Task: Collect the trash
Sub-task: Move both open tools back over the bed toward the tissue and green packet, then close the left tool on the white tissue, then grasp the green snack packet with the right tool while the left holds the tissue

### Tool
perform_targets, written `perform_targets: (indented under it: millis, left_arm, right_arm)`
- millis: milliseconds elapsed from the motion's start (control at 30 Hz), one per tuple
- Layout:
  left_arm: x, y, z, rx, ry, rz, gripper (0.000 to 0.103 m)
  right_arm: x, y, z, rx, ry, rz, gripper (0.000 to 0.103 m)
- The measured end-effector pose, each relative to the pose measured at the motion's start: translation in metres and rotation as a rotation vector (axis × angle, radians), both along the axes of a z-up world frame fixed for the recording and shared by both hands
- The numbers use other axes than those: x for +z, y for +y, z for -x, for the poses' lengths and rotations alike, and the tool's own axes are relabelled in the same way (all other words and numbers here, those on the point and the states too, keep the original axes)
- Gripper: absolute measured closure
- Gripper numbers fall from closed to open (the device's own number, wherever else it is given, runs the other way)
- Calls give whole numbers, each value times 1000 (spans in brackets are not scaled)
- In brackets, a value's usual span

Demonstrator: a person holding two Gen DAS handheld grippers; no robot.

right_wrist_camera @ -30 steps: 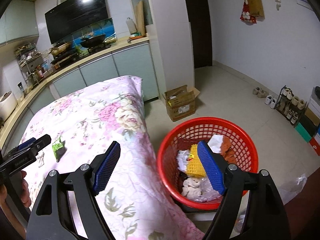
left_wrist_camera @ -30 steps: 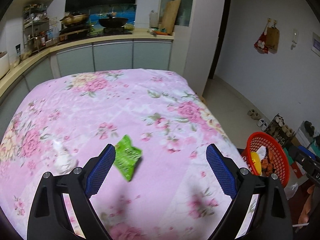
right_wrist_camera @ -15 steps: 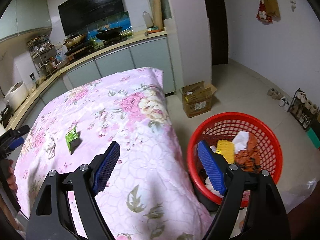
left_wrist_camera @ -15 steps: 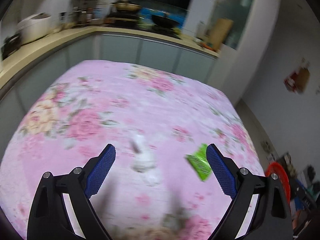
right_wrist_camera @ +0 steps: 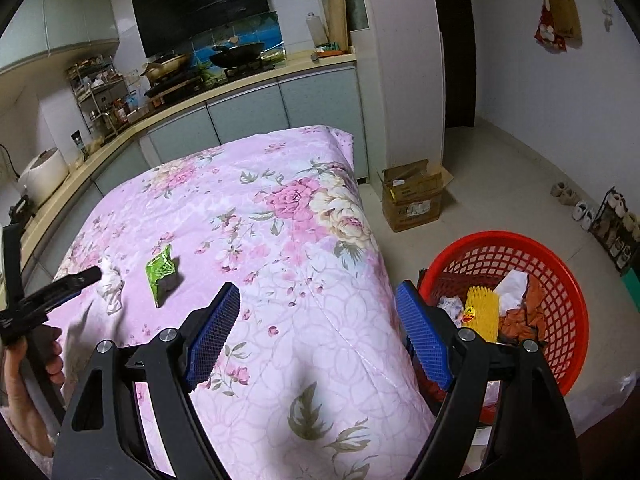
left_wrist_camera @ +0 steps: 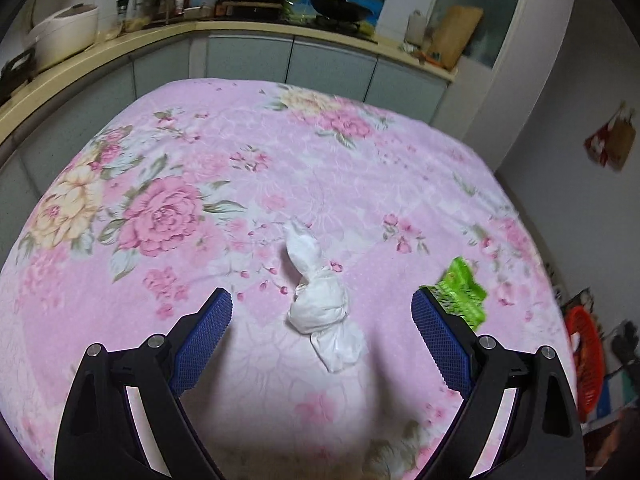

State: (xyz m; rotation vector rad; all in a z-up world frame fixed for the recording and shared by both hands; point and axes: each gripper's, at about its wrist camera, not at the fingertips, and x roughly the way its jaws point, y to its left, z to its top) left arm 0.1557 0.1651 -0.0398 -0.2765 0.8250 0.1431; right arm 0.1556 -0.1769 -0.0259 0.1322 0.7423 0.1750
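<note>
White tissue wad [left_wrist_camera: 322,304]: lies on the pink floral cloth [left_wrist_camera: 248,168], between the fingers of the left gripper [left_wrist_camera: 322,320], touching neither.
Left gripper: jaws spread wide, holding nothing.
Green wrapper [left_wrist_camera: 464,294]: on the cloth, just right of the wad.
Right gripper [right_wrist_camera: 318,334]: jaws spread, empty, above the cloth's near edge.
Red basket [right_wrist_camera: 560,264]: on the floor to the right, trash inside.
</note>
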Motion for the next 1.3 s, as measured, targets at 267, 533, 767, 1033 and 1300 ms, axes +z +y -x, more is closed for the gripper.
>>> perform_targets:
  millis: [267,533,767,1033,1300]
  left_arm:
    - [-23,8,-20,3,58,20,53]
    - [-21,12,-14,-9,33,16,74]
    - [-14,28,6,23,-3,27,74]
    - [-26,36,17,29,10,43,74]
    - [-30,37,18,24,2,49,74]
  right_arm:
    - [-2,5,-7,-1,13,13,26]
    - [-4,43,-19,77,17,52,26]
    - [-13,97,-38,194,43,68,26]
    - [-22,157,-57,336,46,78,26]
    - [-45,194,-71,413,59,177,26]
